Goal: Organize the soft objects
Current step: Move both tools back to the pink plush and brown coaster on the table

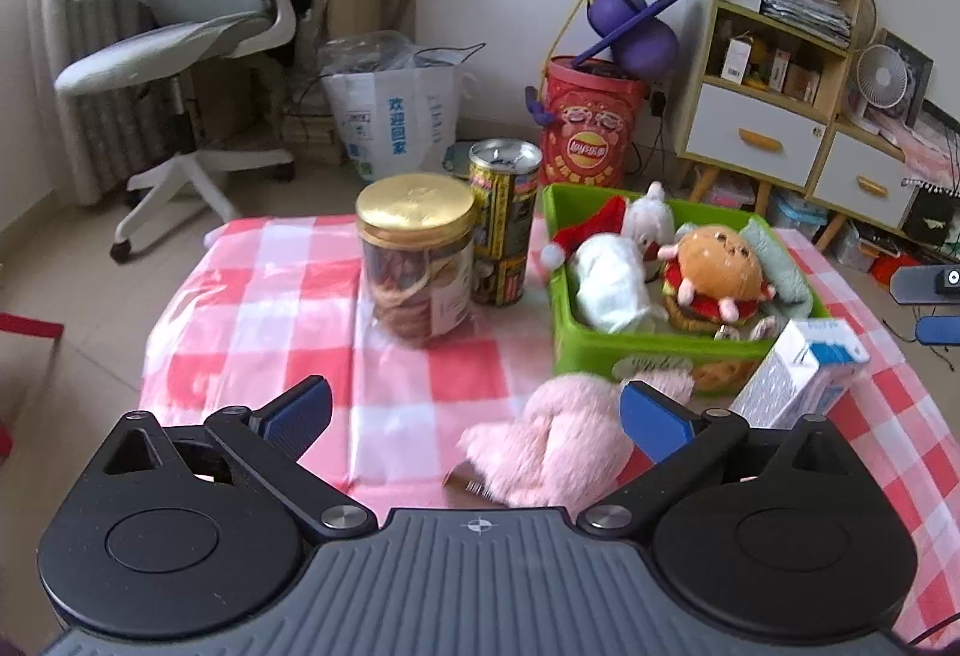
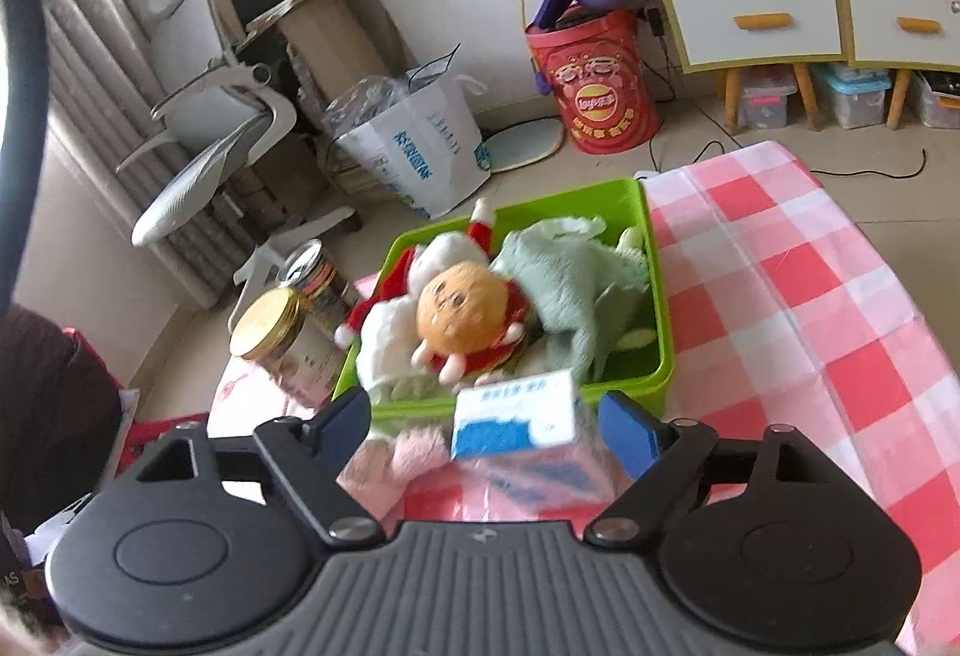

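Fluffy pink plush toy (image 1: 549,443) lies on the checkered desk (image 1: 270,296) before the green bin (image 1: 600,350), milk carton (image 1: 798,374) beside; left claw (image 1: 474,410) and right claw (image 2: 483,425) both spread

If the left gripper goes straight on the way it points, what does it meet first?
Probably the pink plush toy: it lies just ahead between the open fingers of the left gripper, toward the right finger. Depth is hard to judge.
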### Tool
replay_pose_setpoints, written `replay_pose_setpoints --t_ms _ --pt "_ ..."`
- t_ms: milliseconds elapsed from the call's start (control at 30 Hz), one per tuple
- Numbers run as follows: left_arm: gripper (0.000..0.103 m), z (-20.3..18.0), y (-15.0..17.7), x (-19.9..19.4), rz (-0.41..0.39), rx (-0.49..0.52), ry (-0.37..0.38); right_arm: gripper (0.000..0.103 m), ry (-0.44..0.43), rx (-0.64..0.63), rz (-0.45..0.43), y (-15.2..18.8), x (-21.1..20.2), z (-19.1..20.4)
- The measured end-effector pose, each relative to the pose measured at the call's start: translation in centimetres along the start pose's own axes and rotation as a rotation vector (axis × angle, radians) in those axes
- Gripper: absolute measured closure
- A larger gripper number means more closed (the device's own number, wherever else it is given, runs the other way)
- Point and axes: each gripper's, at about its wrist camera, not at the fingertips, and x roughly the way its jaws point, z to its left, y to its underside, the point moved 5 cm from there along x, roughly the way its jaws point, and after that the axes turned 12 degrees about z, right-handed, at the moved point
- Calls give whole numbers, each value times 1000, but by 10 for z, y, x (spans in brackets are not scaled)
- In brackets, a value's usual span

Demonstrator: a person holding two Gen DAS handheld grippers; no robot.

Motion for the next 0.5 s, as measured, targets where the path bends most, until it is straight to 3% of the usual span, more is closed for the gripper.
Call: replay_pose_setpoints --t_ms 233,400,500 --pt "5 13 39 11 29 -18 -25 36 13 -53 23 26 14 25" --pt "5 19 52 28 70 42 -82 34 39 -101 71 44 37 44" --pt "5 20 61 43 107 59 -76 34 46 -87 106 52 56 50"
